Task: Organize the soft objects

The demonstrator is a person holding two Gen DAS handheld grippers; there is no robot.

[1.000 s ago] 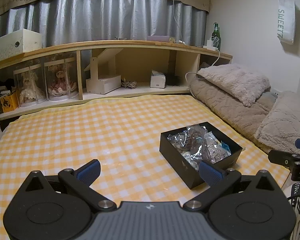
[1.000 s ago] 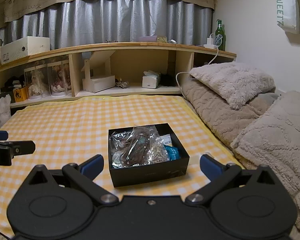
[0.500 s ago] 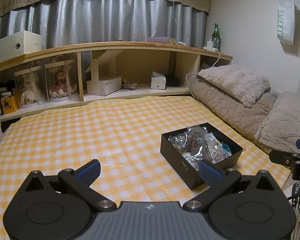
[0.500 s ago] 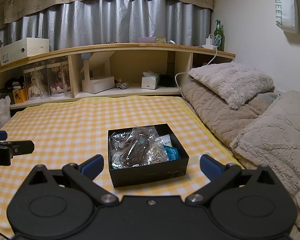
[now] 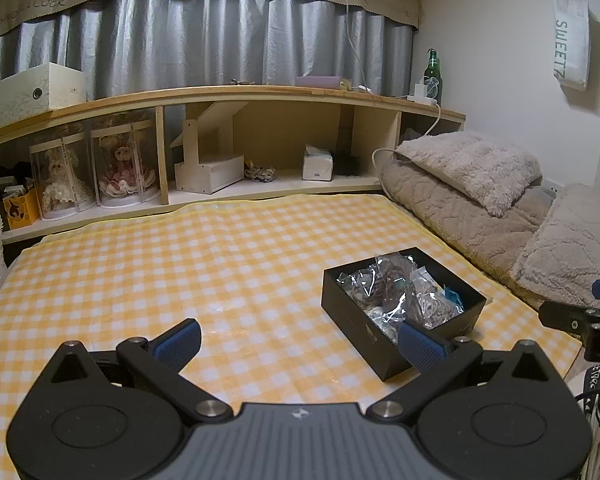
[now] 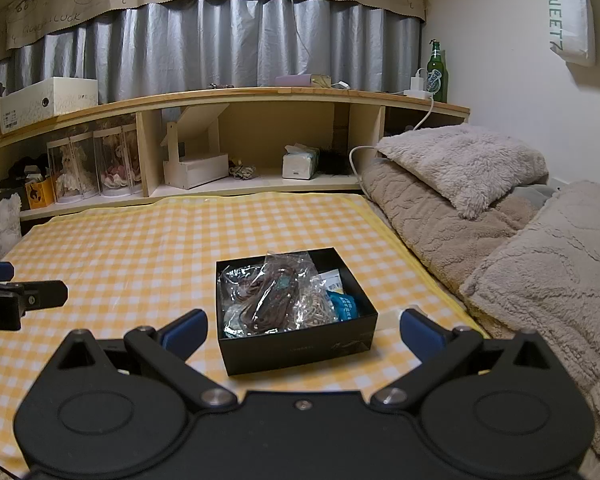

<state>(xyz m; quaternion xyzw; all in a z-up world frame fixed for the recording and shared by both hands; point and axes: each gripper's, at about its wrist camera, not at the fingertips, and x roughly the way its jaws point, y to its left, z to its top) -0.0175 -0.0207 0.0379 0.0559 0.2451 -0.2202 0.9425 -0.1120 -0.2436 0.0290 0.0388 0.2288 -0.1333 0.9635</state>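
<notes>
Black box (image 6: 296,344) is being seen long-axis left-right, stuffed with crinkly clear bags (image 6: 268,296); both grippers (image 5: 298,342) (image 6: 302,326) are being held wide open, gripping nothing.

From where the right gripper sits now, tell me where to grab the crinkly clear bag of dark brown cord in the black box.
Pinch the clear plastic bag of dark brown cord at its puffed-up upper end, which rises above the rim of the black cardboard box. Come straight down from above with the open right gripper: the box walls block any side approach, and neighbouring packets crowd its lower part.
</notes>
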